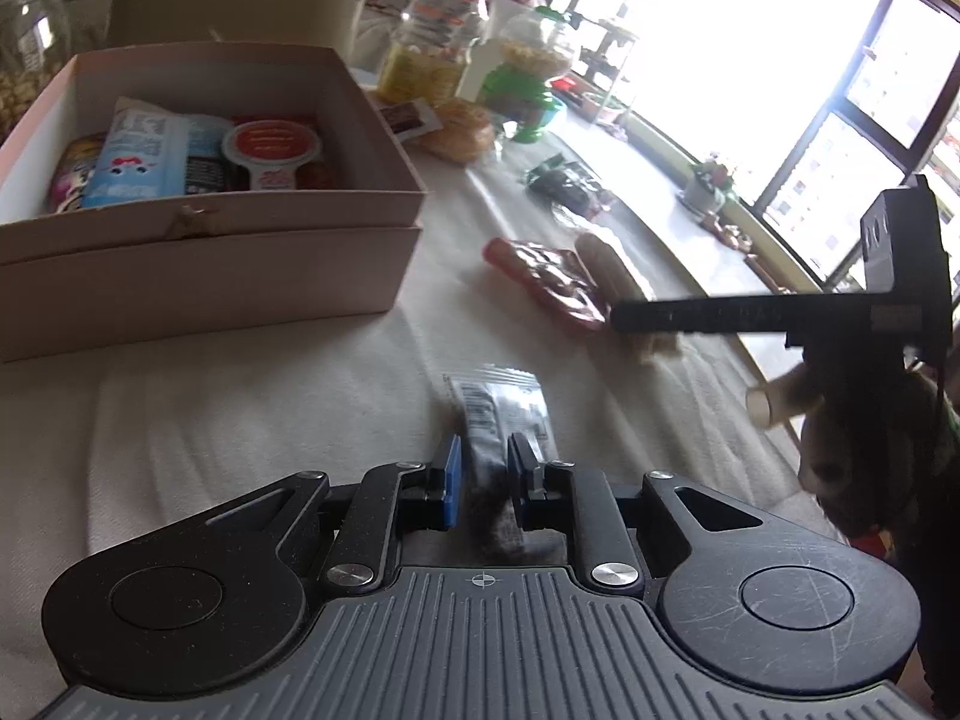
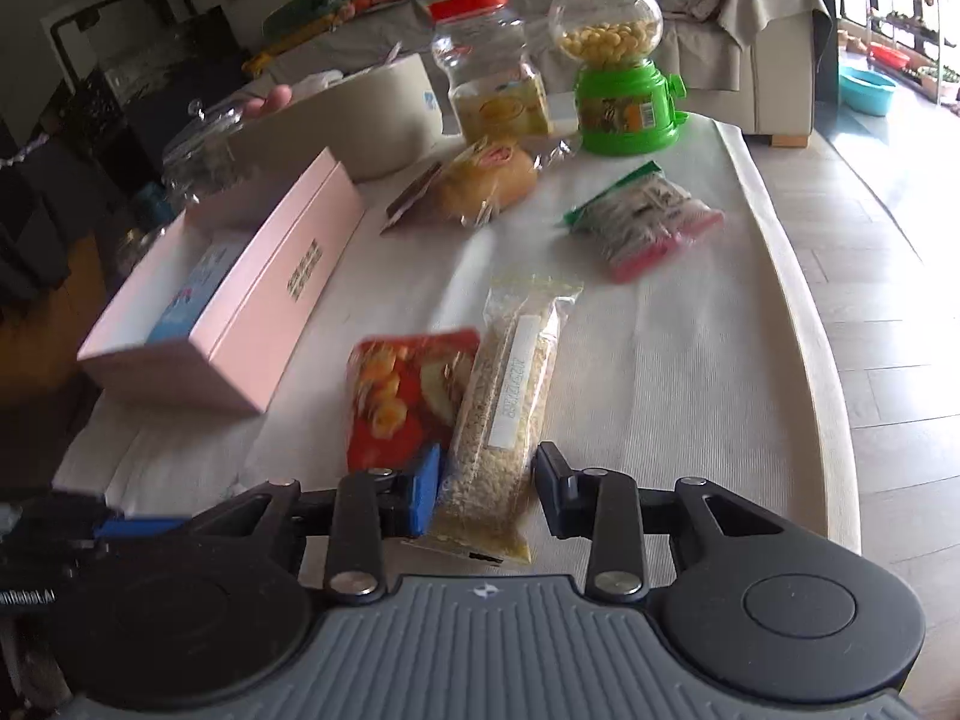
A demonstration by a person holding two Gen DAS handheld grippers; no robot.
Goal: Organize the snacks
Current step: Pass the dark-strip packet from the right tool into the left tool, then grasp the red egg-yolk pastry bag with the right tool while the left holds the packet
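My left gripper (image 1: 485,468) is shut on a dark snack bar in a silver wrapper (image 1: 501,414), held just above the white tablecloth. The open pink box (image 1: 210,210) with several snack packets inside stands ahead to the left. My right gripper (image 2: 489,489) is open, its jaws on either side of the near end of a clear packet of pale grain snack (image 2: 507,414). A red fruit-print packet (image 2: 408,390) lies touching that packet's left side. In the left wrist view the right gripper (image 1: 645,327) reaches in from the right over these two packets.
A red-lidded plastic jar (image 2: 489,66), a green candy dispenser (image 2: 618,60), a wrapped bun (image 2: 486,180) and a green-and-red packet (image 2: 648,216) lie further back. A beige box (image 2: 360,114) and a glass jar (image 1: 27,42) stand behind the pink box. The table edge (image 2: 804,324) curves along the right.
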